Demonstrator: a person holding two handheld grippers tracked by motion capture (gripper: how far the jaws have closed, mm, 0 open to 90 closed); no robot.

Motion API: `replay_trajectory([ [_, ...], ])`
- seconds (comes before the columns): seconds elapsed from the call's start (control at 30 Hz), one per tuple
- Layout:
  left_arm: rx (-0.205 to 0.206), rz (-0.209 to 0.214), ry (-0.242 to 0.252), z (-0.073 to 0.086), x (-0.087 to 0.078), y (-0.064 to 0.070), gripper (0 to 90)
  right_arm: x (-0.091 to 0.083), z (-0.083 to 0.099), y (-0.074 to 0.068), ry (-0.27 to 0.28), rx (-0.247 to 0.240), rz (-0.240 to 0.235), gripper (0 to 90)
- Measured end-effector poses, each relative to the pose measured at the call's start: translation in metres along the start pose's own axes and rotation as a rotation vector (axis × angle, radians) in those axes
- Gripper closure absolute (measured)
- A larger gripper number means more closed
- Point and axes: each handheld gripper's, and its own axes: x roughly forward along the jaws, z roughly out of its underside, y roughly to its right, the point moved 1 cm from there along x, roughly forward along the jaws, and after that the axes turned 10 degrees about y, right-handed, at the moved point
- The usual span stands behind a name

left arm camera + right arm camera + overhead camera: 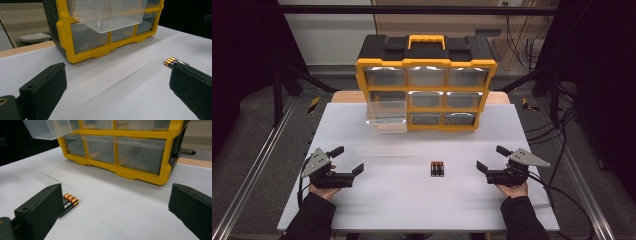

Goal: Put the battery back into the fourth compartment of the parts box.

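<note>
Three batteries [437, 169] lie side by side, touching, in a tight row on the white table [412, 210], near its middle and a little toward the person. Their copper-coloured ends show in the left gripper view [170, 60] and in the right gripper view [70, 198], pointing toward the far side of the table.

Behind them stands one yellow-and-black organizer [426, 80] with a carrying handle on top and nine clear drawers in three rows of three. One drawer [386, 117], the left one of the middle row, is pulled well out and hangs over the table; the other eight sit flush in the frame.

The batteries lie between two grippers, well apart from both. The left gripper [347, 159] rests low at the left edge of the table, its jaws spread wide with nothing between them. The right gripper [492, 157] sits at the right edge, likewise spread wide and holding nothing.
</note>
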Motion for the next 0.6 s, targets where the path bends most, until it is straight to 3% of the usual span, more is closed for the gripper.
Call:
replay_trajectory([
  [0.6,-0.011,-0.005,0.007,-0.007,0.008,0.012,0.6,0.0,0.001,0.0,-0.011,-0.013,-0.006,0.4],
])
